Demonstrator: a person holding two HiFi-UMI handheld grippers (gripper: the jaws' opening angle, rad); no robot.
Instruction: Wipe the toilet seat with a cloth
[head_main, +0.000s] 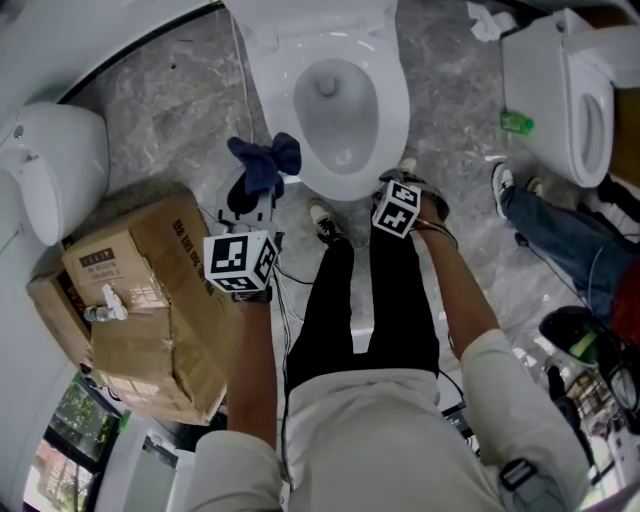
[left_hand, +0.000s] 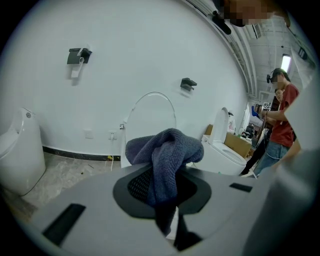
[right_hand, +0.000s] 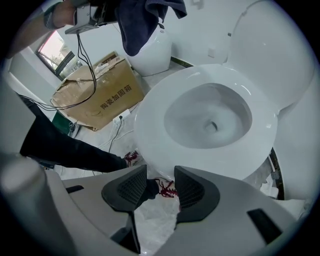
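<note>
– Left claw first?

– Your left claw (left_hand: 161, 187) is pinching the cloth (left_hand: 167, 150), which is bunched up with a tail drooping between the jaws. Your right claw (right_hand: 161, 187) is spread and holds nothing, low by the front rim.

– And the seat?

– The toilet seat (head_main: 395, 115) lies to the right of your left claw and a little below. The cloth hangs just beside its front-left rim. Its long axis runs straight away from you, the front end pointing at your feet. I'd swing right and down.
</note>
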